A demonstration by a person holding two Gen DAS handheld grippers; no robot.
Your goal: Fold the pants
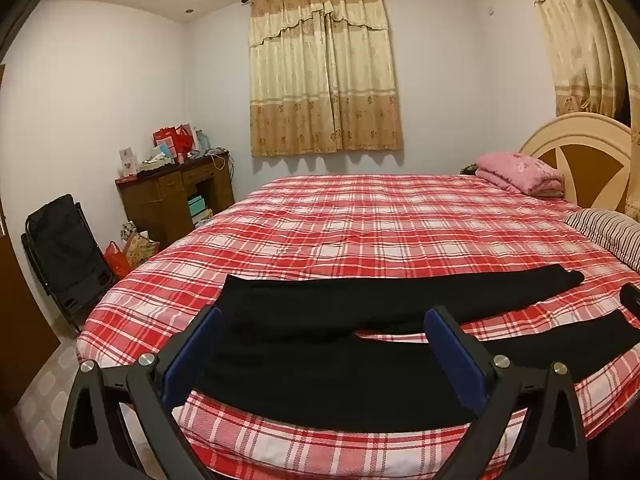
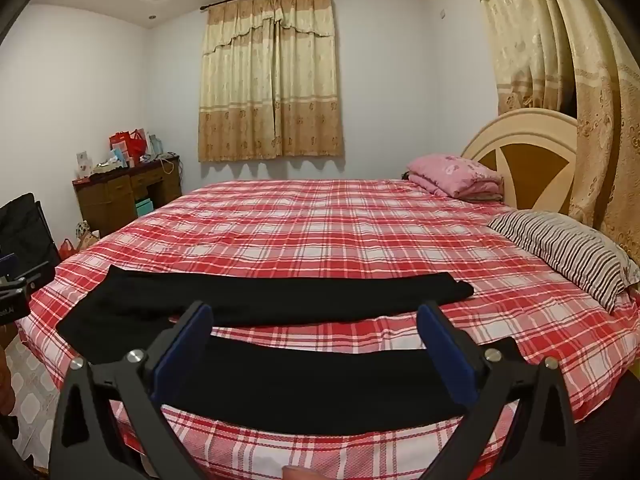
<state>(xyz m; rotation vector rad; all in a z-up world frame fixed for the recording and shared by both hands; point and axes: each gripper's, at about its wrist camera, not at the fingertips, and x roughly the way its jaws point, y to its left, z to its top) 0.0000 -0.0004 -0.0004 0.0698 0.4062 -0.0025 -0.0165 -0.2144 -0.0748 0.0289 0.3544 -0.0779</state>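
Black pants spread flat across the near edge of the bed, both grippers wide and empty above them.

The pants [image 1: 360,320] lie just below and ahead of you, long axis running left to right, waist to your left, two legs splayed rightward with a strip of red plaid bedspread [image 1: 360,220] showing between them. Your left gripper [image 1: 324,340] hangs over the waist end; your right gripper [image 2: 316,336] hangs over the near leg, toward the cuffs. Neither touches cloth. The striped pillow [image 2: 568,252] and pink folded quilt [image 2: 456,176] lie well apart toward the headboard; nothing stands in your way.
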